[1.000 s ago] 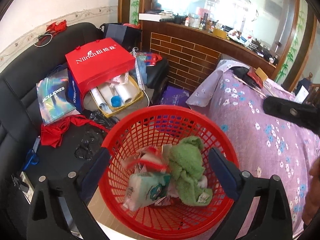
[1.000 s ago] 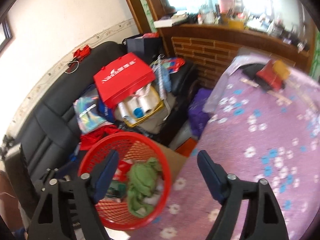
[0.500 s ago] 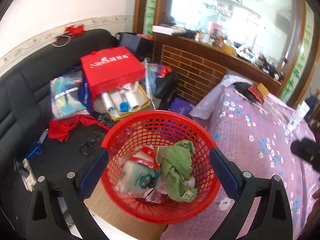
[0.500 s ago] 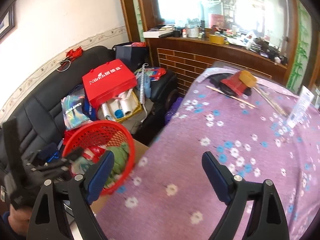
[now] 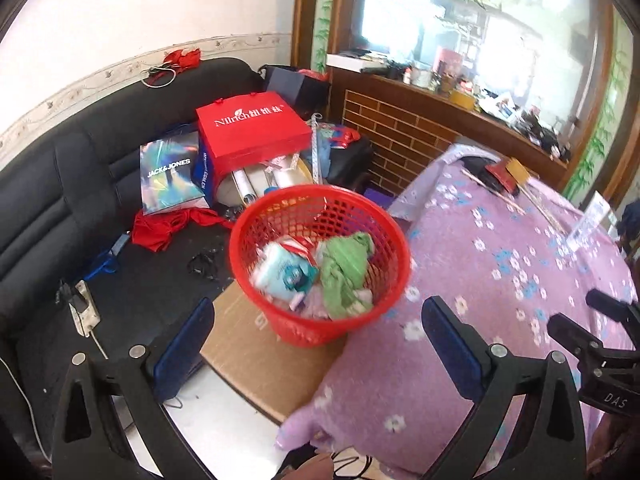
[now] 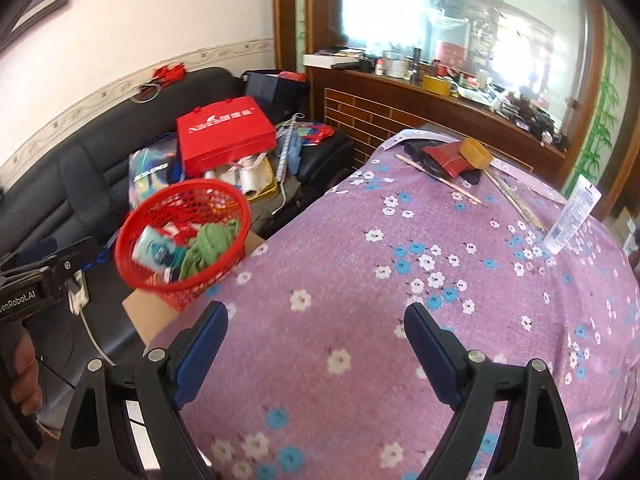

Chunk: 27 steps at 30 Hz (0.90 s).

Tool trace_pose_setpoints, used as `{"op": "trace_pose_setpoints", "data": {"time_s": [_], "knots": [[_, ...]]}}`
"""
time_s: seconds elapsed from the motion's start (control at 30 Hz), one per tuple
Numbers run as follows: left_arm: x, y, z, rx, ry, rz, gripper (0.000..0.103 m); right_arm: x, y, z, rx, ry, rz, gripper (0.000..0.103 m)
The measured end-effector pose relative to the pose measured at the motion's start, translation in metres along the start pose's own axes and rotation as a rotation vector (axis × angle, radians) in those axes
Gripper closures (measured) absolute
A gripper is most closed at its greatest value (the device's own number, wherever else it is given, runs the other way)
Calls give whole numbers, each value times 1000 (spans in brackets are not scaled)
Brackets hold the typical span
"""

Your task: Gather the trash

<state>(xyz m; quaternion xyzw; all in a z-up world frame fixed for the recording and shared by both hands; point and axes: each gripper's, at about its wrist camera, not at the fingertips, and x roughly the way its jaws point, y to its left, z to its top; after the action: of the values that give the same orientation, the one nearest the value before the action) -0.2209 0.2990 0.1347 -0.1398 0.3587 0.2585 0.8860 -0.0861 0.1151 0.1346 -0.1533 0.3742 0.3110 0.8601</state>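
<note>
A red mesh basket (image 5: 308, 330) stands on a cardboard box (image 5: 256, 354) at the edge of the table. In it lie a green cloth (image 5: 344, 268), a pale teal packet (image 5: 280, 270) and other wrappers. My left gripper (image 5: 316, 312) hangs open just short of the basket, with nothing between its fingers. My right gripper (image 6: 316, 312) is open over the purple flowered tablecloth (image 6: 360, 380), also empty. From there the basket (image 6: 125, 250) sits off to the left. At the table's far end lie a red packet (image 6: 444, 158), a yellow-brown block (image 6: 474, 152), thin sticks (image 6: 440, 178) and a white tube (image 6: 572, 216).
A black sofa (image 5: 60, 208) to the left carries a red gift bag (image 5: 252, 132), a shiny bag (image 5: 168, 176), red cloth (image 5: 160, 232) and a power strip (image 5: 84, 308). A brick-faced counter (image 5: 400, 136) with clutter runs behind. The right gripper's body (image 5: 600, 344) shows at the right edge.
Both grippers have drawn back from the basket, which now looks smaller and farther. The right gripper has swung right over the tablecloth, leaving the basket at its left.
</note>
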Motion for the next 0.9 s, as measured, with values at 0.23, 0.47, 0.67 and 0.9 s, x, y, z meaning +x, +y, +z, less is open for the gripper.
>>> {"op": "trace_pose_setpoints", "data": {"time_s": [0.23, 0.47, 0.67, 0.9], "knots": [[-21, -19, -8, 11, -14, 89, 0, -20, -2, -8, -37, -39, 18, 10], [-44, -20, -11, 0, -70, 302, 0, -34, -5, -11, -55, -68, 20, 10], [-43, -24, -15, 30, -62, 249, 0, -37, -3, -15, -82, -73, 10, 10], [-33, -23, -16, 8, -15, 220, 0, -39, -2, -16, -103, -68, -11, 9]]}}
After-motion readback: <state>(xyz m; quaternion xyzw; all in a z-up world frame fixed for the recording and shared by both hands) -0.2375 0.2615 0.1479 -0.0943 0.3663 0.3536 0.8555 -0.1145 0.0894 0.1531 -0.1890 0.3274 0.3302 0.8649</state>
